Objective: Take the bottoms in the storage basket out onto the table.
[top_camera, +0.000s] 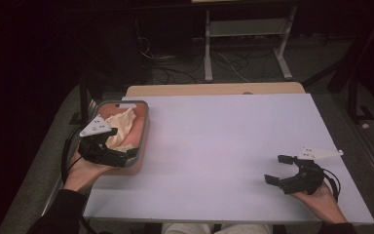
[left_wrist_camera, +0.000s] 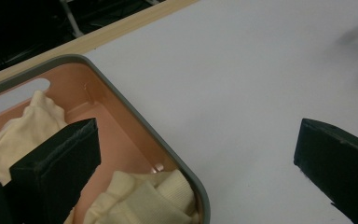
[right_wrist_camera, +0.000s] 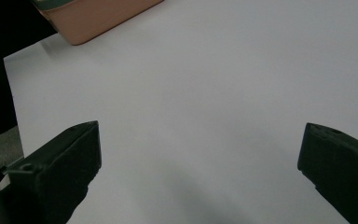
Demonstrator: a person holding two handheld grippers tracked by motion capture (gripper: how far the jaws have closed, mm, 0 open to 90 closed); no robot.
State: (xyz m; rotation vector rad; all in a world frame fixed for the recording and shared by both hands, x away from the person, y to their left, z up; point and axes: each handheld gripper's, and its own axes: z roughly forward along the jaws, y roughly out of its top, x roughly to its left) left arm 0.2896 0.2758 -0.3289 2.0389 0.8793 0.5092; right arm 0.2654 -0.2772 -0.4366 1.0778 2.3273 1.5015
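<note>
A pink bin with a grey rim [top_camera: 147,122] stands at the left side of the white table [top_camera: 224,131]. Cream cloth [top_camera: 121,122] lies crumpled inside it. My left gripper [top_camera: 124,141] hovers over the bin's near right corner, open and holding nothing. In the left gripper view, one jaw is above the cloth [left_wrist_camera: 144,200] inside the bin [left_wrist_camera: 135,126] and the other above bare table; the gripper [left_wrist_camera: 198,140] straddles the rim. My right gripper [top_camera: 278,169] rests low near the table's front right, open and empty. The right gripper view shows this gripper [right_wrist_camera: 200,140] over white table, with the bin's corner [right_wrist_camera: 98,16] far off.
A wooden desk edge [top_camera: 214,89] runs behind the white top. Beyond it on the dark floor are cables [top_camera: 175,68] and a metal frame's legs [top_camera: 208,48]. The table's front edge [top_camera: 224,219] lies close to both hands.
</note>
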